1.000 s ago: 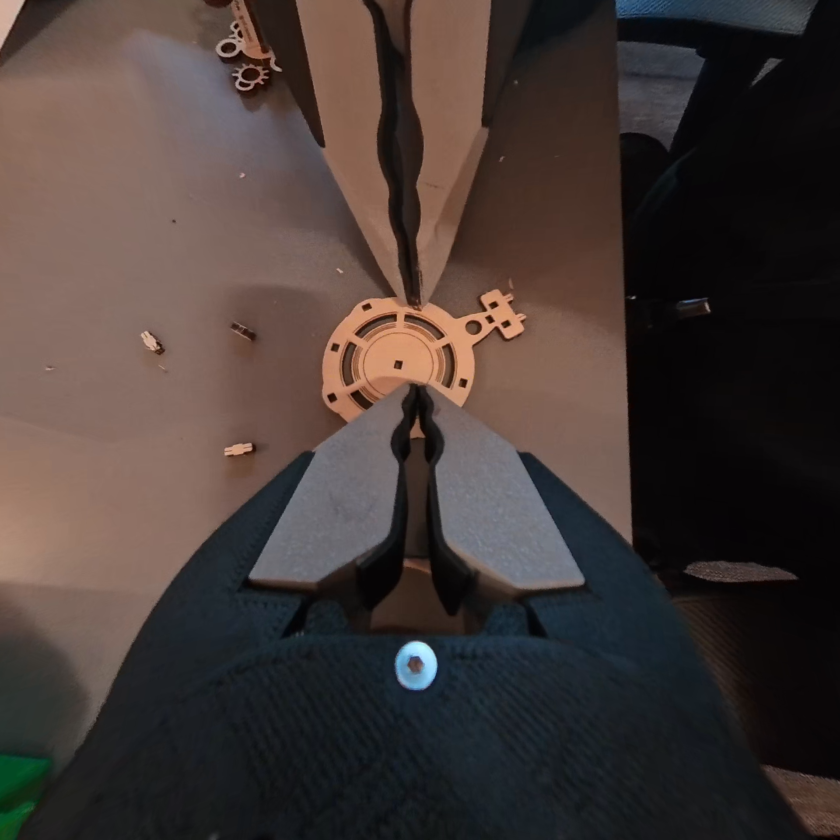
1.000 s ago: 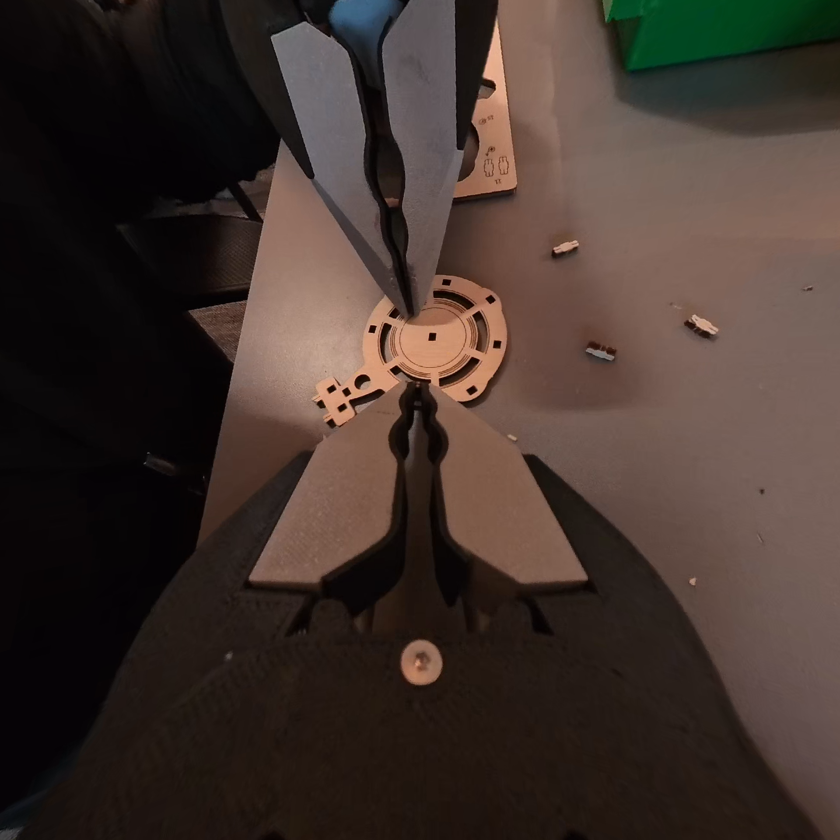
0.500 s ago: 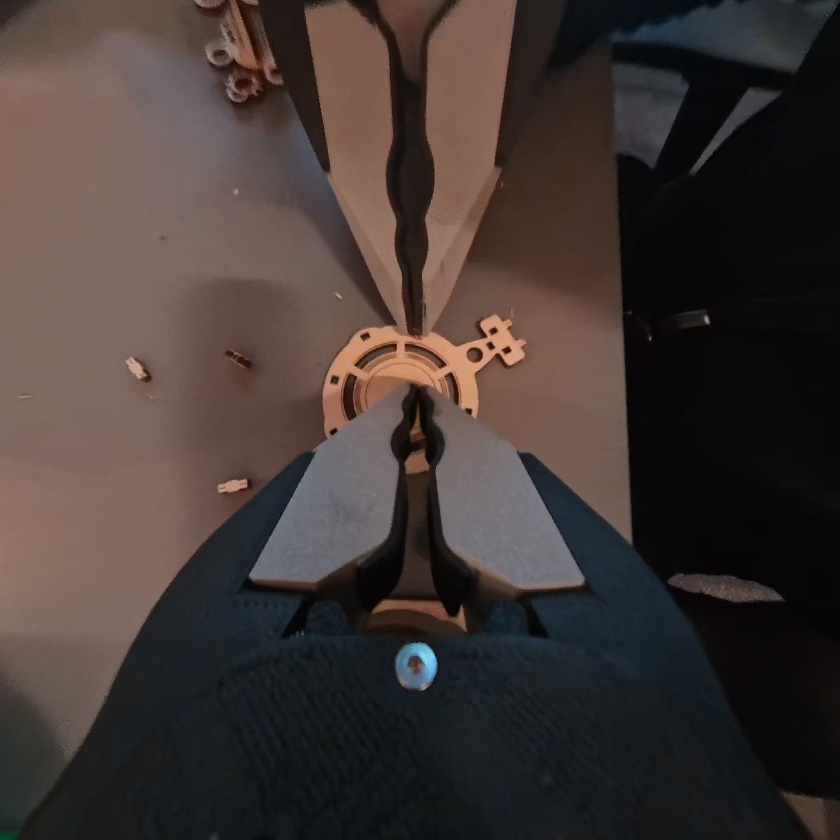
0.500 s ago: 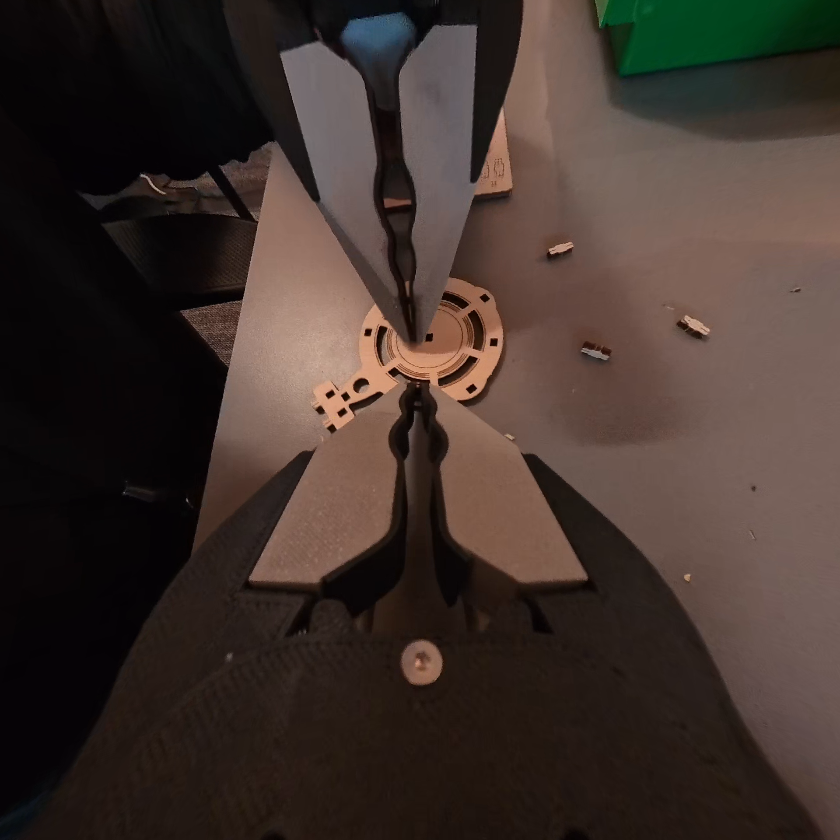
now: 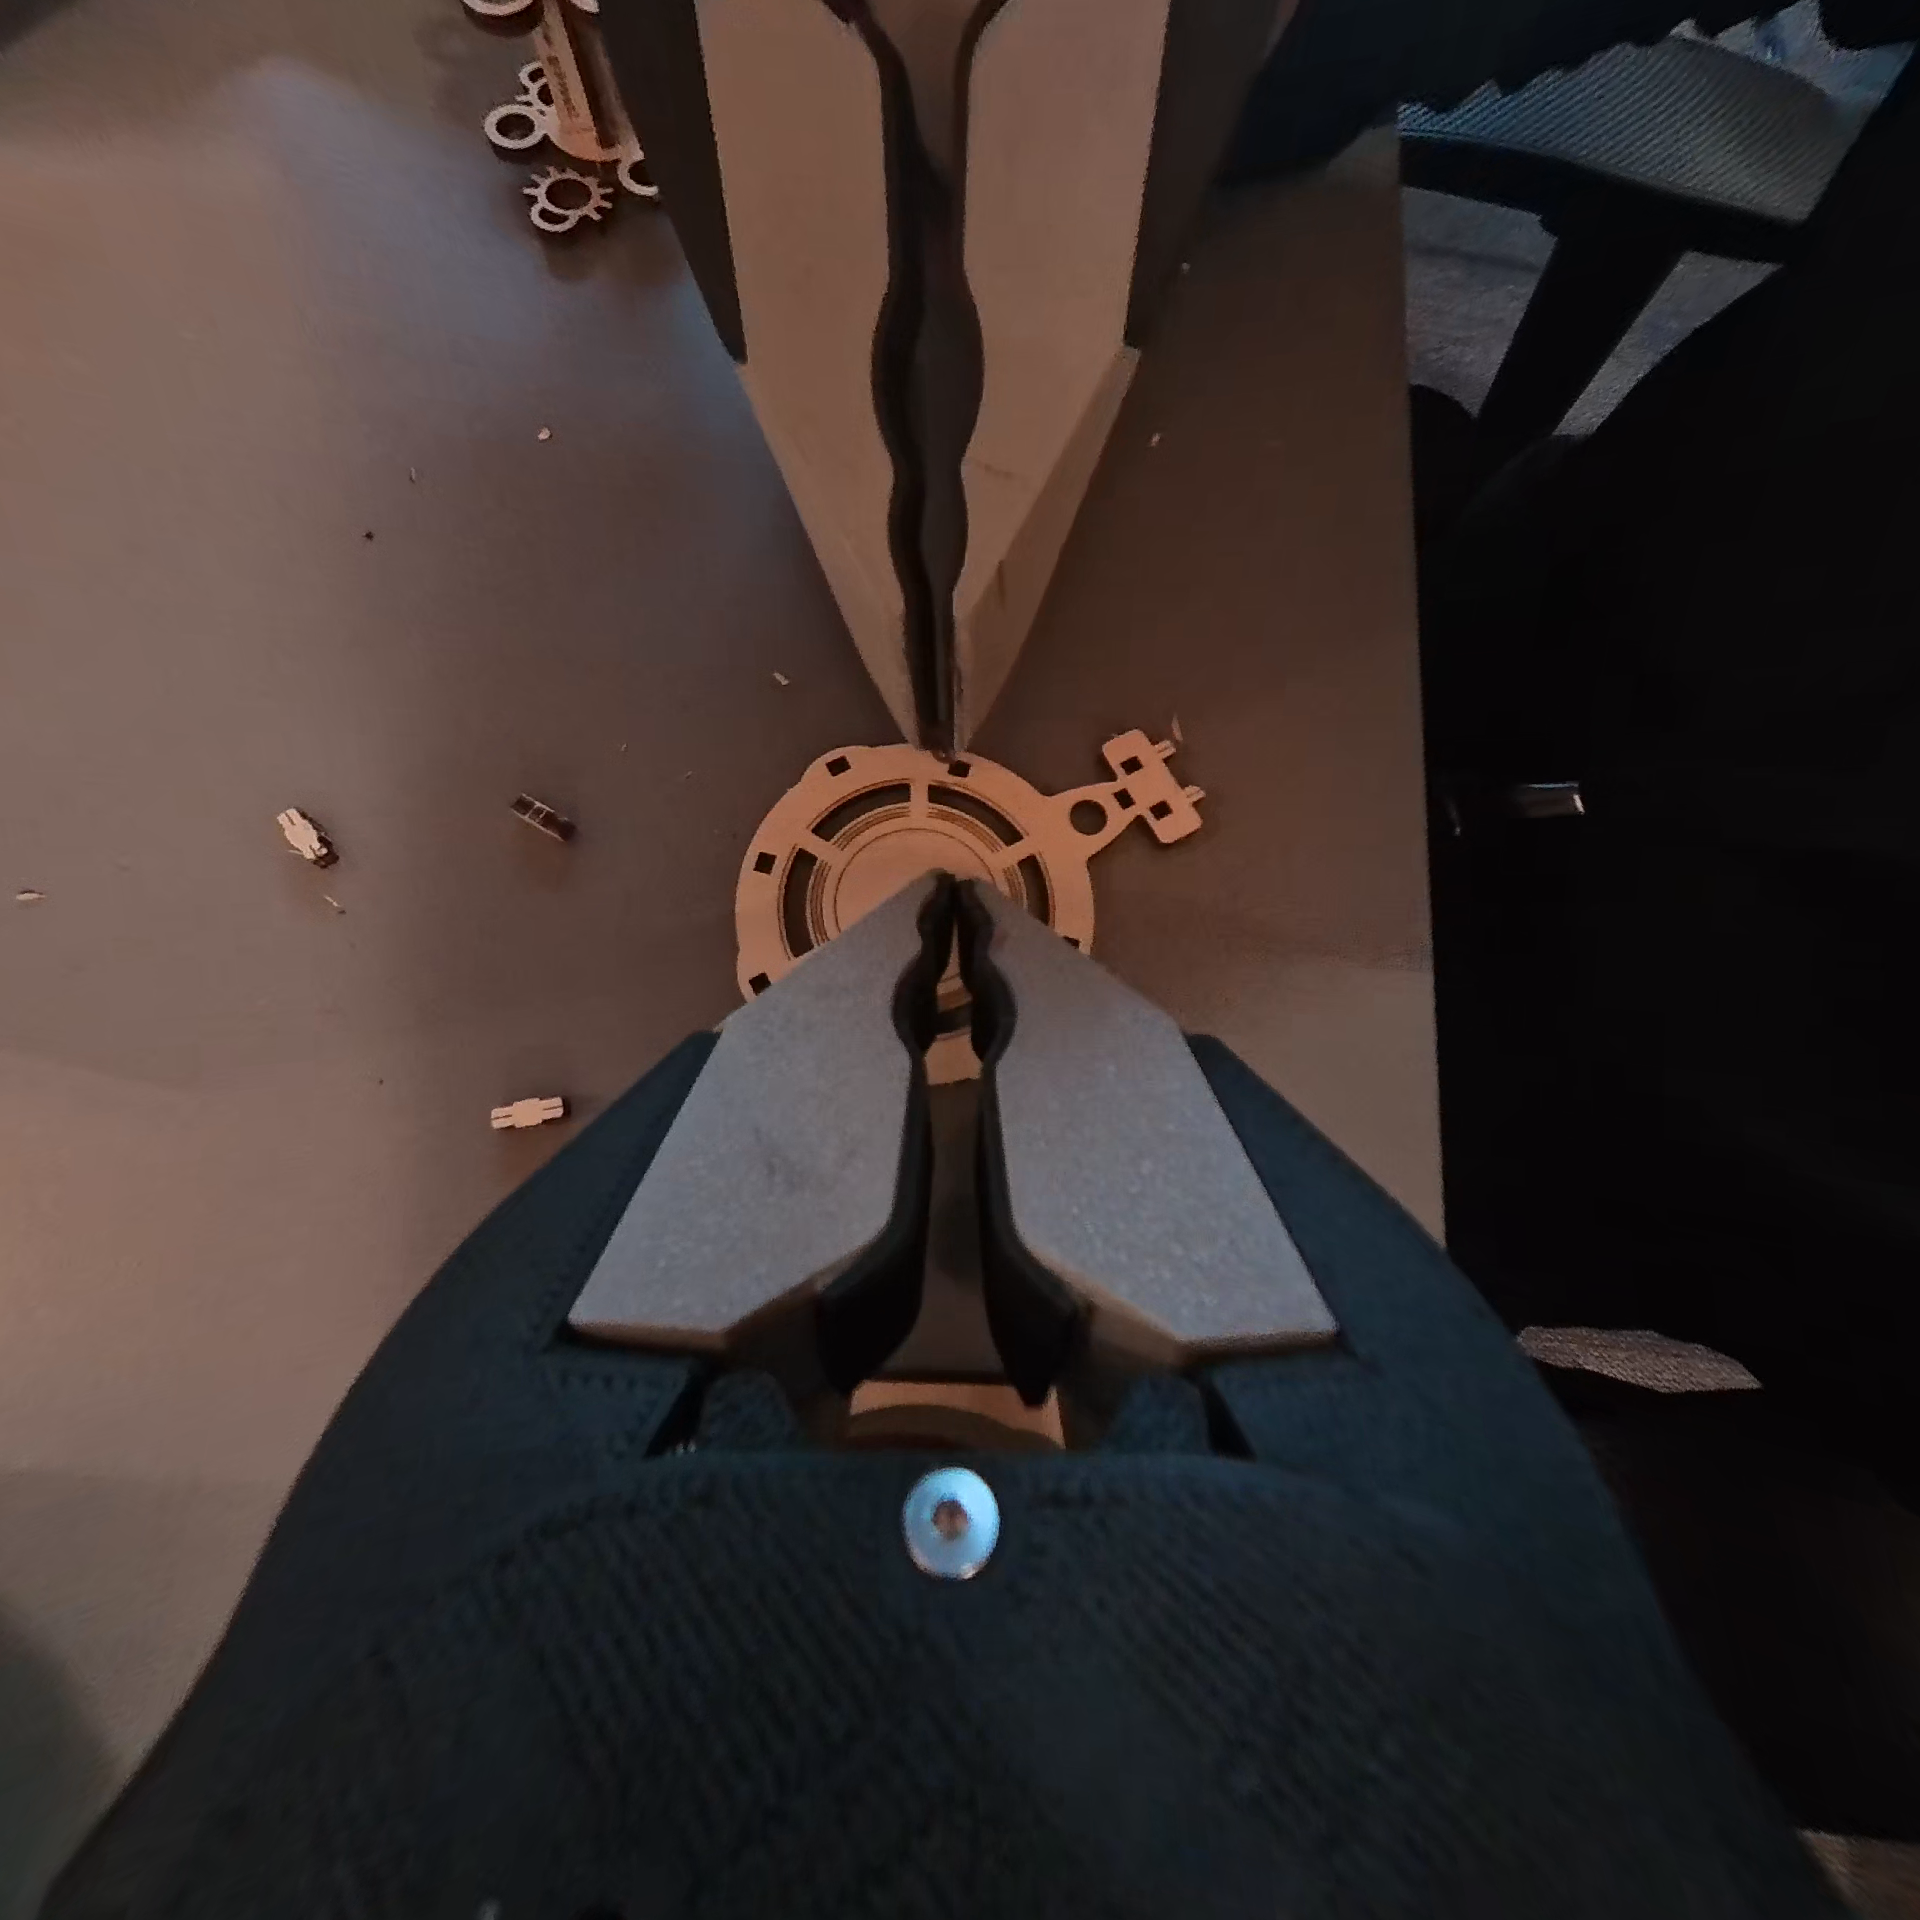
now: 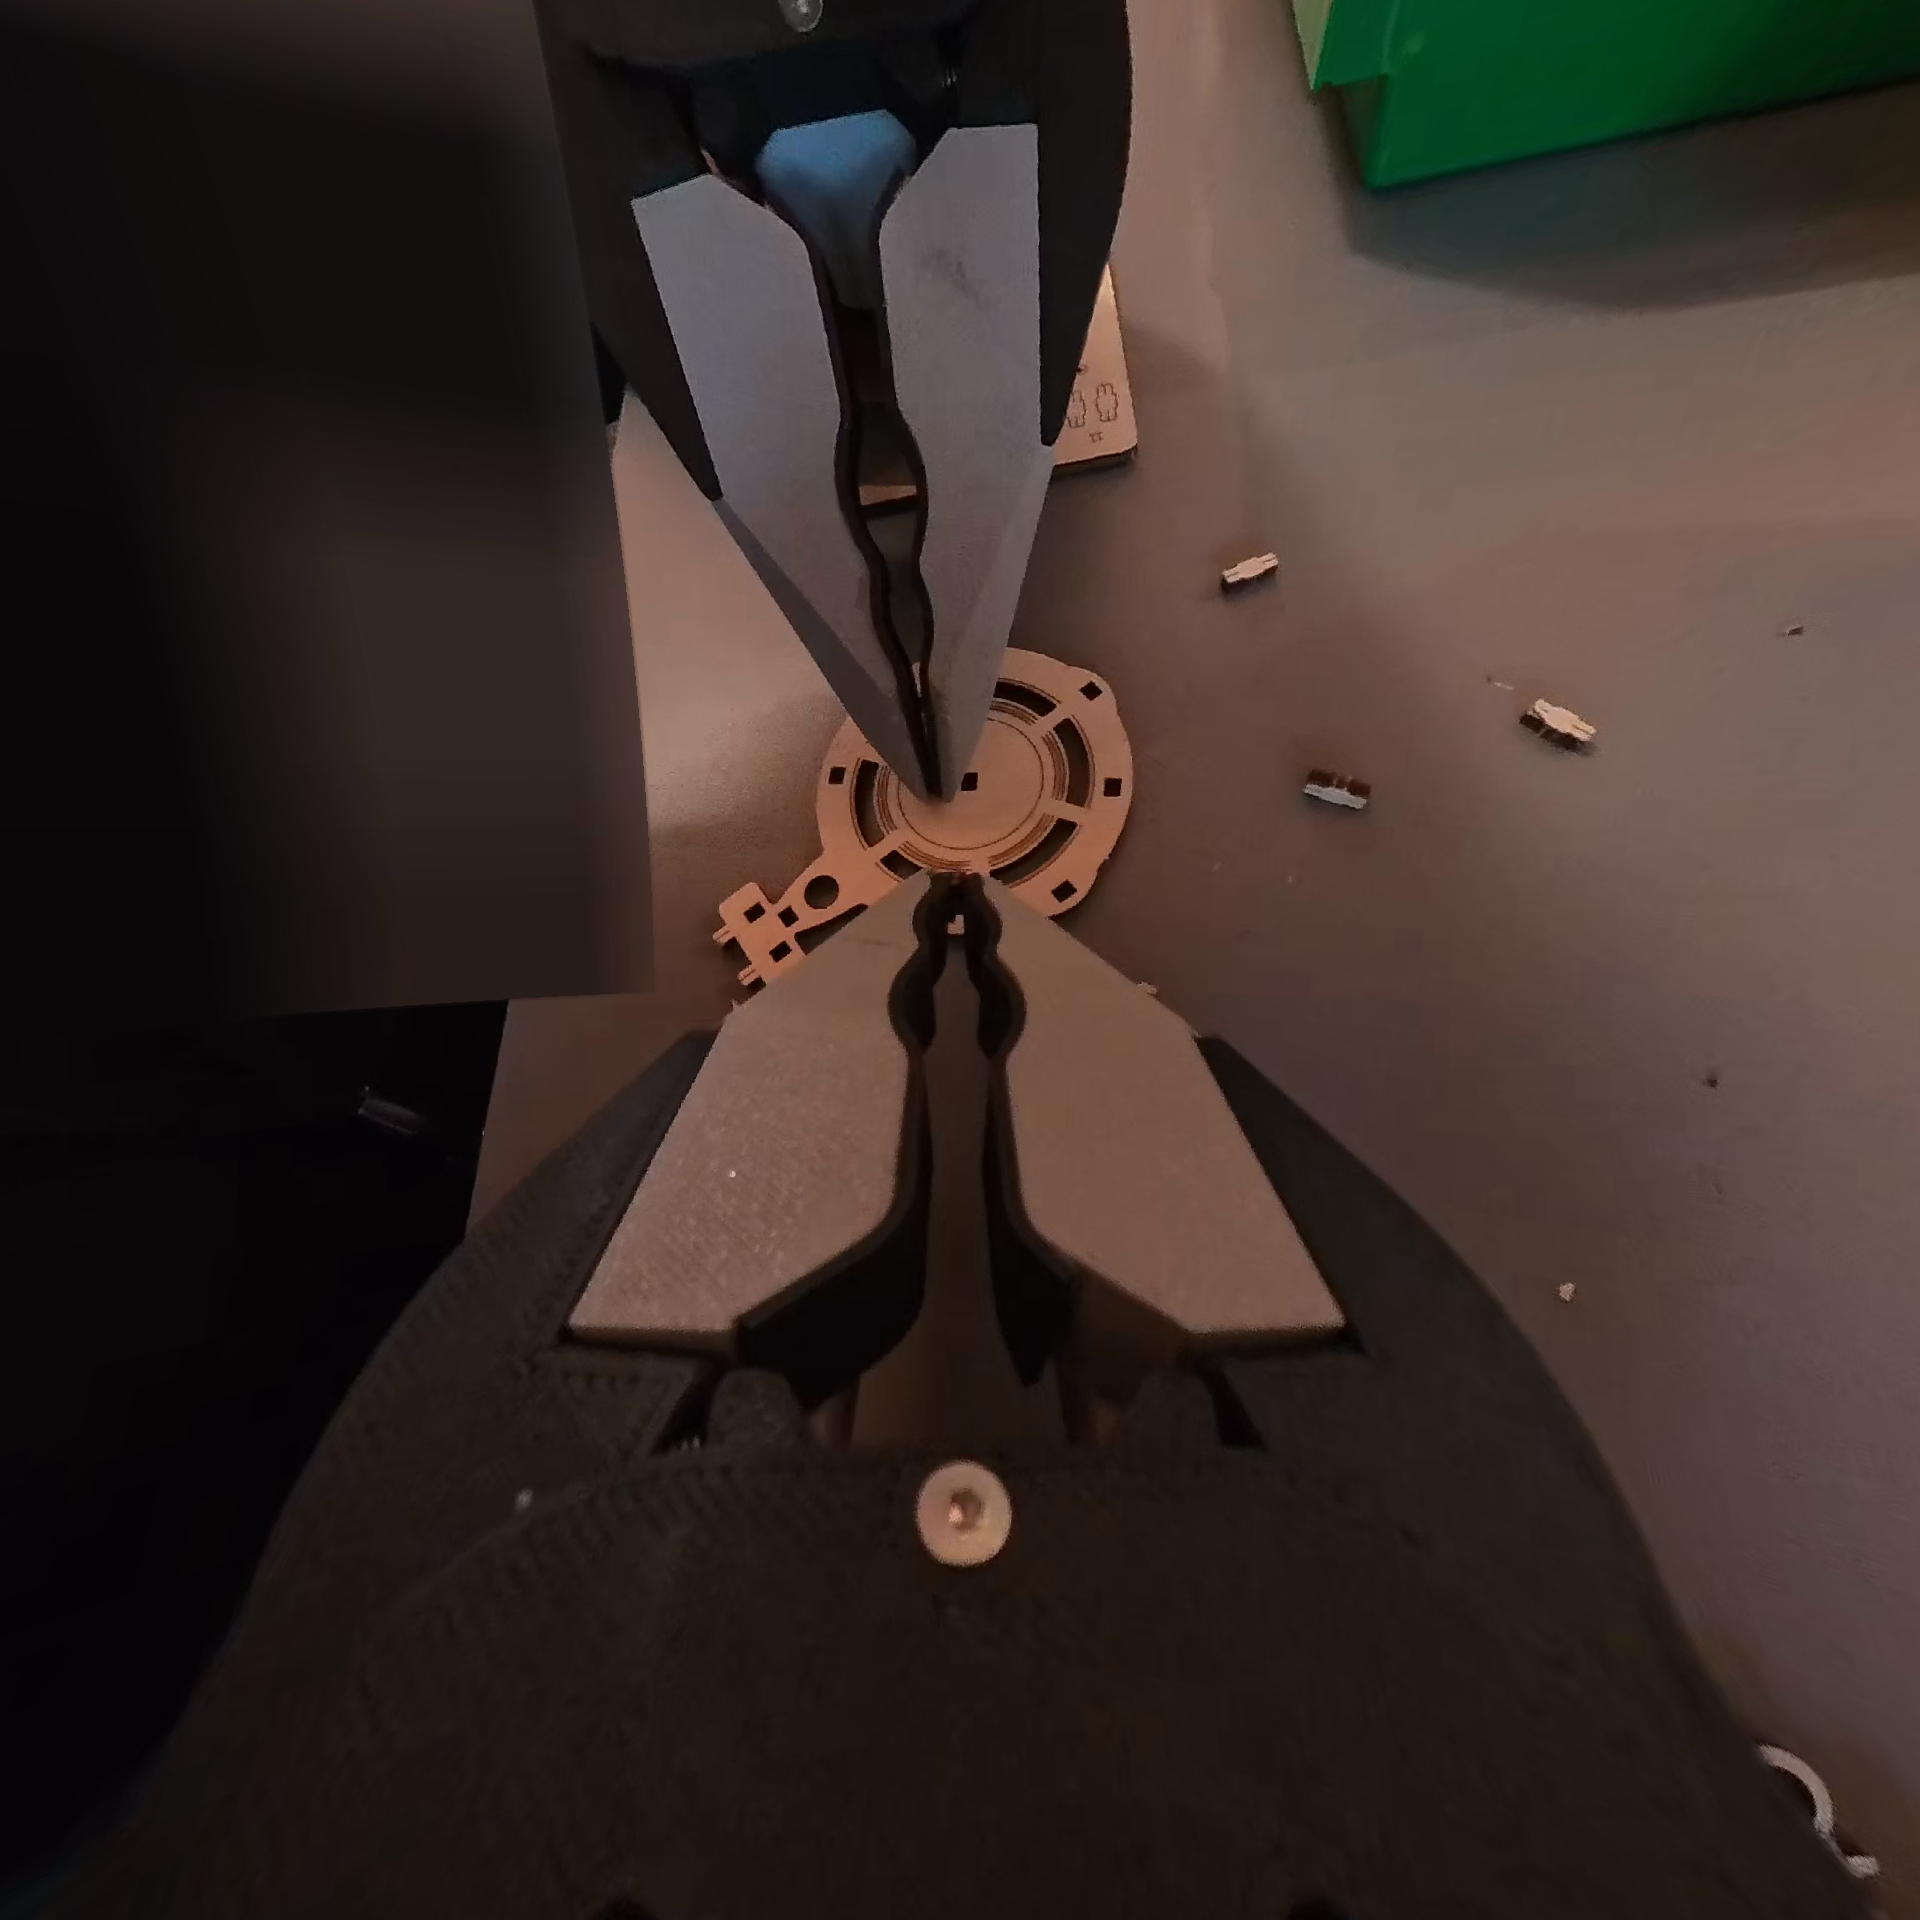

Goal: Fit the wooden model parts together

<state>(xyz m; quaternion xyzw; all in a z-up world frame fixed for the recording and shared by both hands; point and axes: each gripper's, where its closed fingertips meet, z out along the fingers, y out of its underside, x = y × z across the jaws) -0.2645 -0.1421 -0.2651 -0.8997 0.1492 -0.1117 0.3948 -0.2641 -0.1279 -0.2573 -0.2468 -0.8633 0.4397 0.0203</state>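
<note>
With both grippers meeting tip to tip over the round wooden disc part (image 5: 914, 862) lying flat near the worktop (image 5: 312, 623) edge, the left gripper (image 5: 948, 883) has its fingers closed to a hairline slit, tips over the disc's centre, nothing visibly held. Right gripper (image 6: 951, 881) fingers are likewise nearly closed at the disc's rim; a tiny dark piece may sit between them, cannot tell. Three small wooden connector pieces (image 6: 1335, 790) lie apart on the worktop.
</note>
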